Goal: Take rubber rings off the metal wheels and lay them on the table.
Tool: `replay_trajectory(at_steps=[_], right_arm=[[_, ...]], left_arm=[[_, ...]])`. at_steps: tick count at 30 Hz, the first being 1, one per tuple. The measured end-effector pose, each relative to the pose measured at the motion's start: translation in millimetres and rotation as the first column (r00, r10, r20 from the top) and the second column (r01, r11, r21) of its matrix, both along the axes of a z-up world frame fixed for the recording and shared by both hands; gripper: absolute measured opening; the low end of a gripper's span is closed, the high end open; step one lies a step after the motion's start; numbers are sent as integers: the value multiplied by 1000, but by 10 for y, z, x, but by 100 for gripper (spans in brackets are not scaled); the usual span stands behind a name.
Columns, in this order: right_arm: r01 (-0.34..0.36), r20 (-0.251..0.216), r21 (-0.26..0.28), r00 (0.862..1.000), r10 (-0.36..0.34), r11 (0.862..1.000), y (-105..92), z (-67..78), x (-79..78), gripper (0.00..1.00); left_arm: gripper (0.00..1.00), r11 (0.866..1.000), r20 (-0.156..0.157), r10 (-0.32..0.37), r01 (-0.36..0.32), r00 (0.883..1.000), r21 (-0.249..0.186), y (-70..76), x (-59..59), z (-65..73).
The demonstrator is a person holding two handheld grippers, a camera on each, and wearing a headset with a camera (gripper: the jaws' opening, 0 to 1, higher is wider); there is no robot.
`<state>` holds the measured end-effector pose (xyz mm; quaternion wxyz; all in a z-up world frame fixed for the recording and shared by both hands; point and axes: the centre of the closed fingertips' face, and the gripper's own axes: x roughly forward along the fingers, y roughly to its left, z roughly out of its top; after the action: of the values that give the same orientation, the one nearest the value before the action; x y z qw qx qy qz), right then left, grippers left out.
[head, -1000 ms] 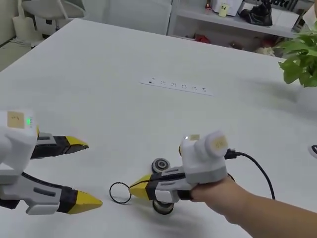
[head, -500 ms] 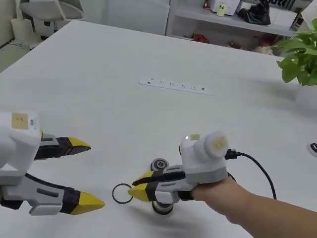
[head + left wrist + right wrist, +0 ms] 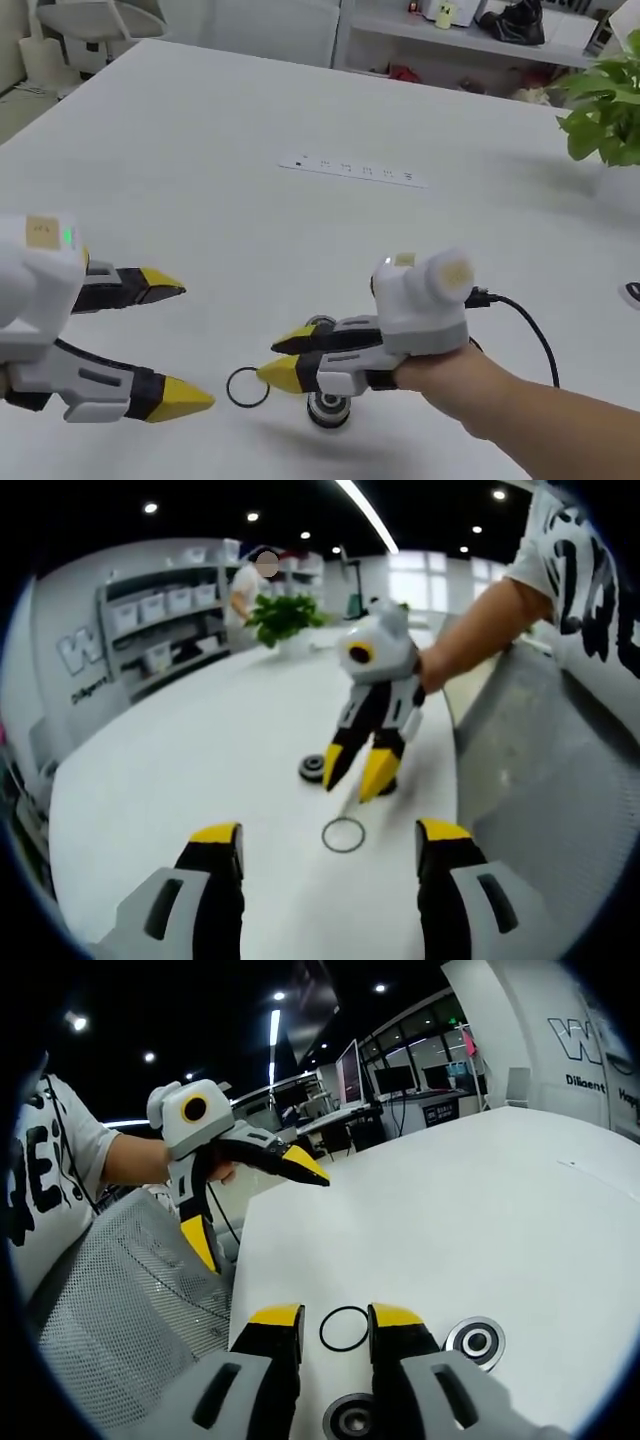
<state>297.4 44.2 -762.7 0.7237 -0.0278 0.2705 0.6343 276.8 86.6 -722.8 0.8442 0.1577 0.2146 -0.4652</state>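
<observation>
1. Holds jaws spread wide on the left gripper point(image 3: 168, 343), clasping nothing; hovers left of the rubber ring point(image 3: 247, 388), apart from it, tips aimed its way.
2. Finds that ring flat on the table point(image 3: 200, 150), loose, touching neither gripper; judged as one ring already off and laid down.
3. Shows jaws parted only narrowly on the right gripper point(image 3: 283, 358), nothing pinched between; sits just right of the ring, tips pointing at it, far nearer to it than the left gripper.
4. Counts two pieces right of the ring: far wheel point(image 3: 320, 326), a little beyond and half hidden behind the right gripper's jaws; near wheel point(image 3: 328, 409), a little toward the person, under that gripper's body. Cannot tell whether rubber remains on either.
5. Turns, as a judgement, on this: both wheels lie flat, axles upright, behind the right tips rather than ahead, so calls for drawing back first; leaves the left gripper an open line across the ring toward them.
</observation>
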Motion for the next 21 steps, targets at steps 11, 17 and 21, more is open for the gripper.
replay_trajectory(at_steps=[11,17,21], right_arm=[[32,12,46,999,-33,998,-116,184,35,27],[59,22,73,998,-60,996,-200,283,62,28],[71,25,83,997,-73,994,-255,321,72,29]], left_arm=[[71,1000,8,-28,28,1000,-6,-142,60,40],[71,999,15,-48,48,999,-11,-248,92,66],[71,998,21,-65,66,998,-7,-314,102,77]])
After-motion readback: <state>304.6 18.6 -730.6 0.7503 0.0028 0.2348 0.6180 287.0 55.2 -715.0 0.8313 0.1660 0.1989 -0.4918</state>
